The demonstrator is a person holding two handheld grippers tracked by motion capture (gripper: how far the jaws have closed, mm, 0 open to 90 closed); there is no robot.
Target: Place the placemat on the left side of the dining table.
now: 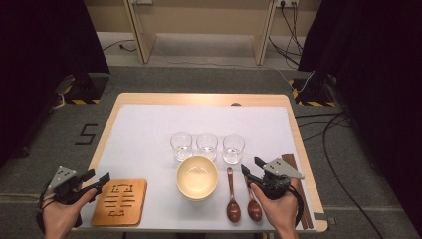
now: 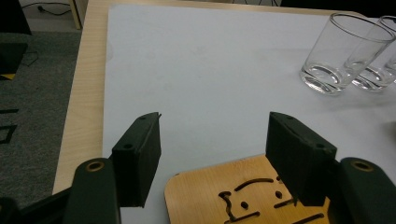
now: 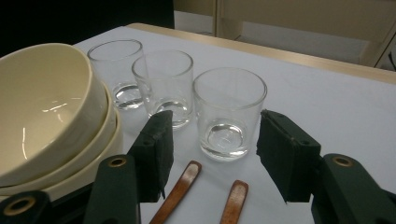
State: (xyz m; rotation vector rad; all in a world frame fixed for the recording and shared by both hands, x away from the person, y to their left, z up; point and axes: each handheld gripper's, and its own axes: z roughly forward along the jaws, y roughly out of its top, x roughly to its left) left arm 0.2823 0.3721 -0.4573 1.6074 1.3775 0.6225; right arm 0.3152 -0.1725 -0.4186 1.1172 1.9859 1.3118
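Left hand-held gripper (image 1: 98,180) is hovering with jaws spread wide and empty, over the far edge of the wooden trivet (image 1: 120,202) lying at the counter's (image 1: 149,124) near left. Right hand-held gripper (image 1: 253,166) is also gaping, empty, above two wooden spoons (image 1: 233,199), facing the nearest glass (image 3: 229,113). Stacked bowls (image 1: 197,178) are sitting between.
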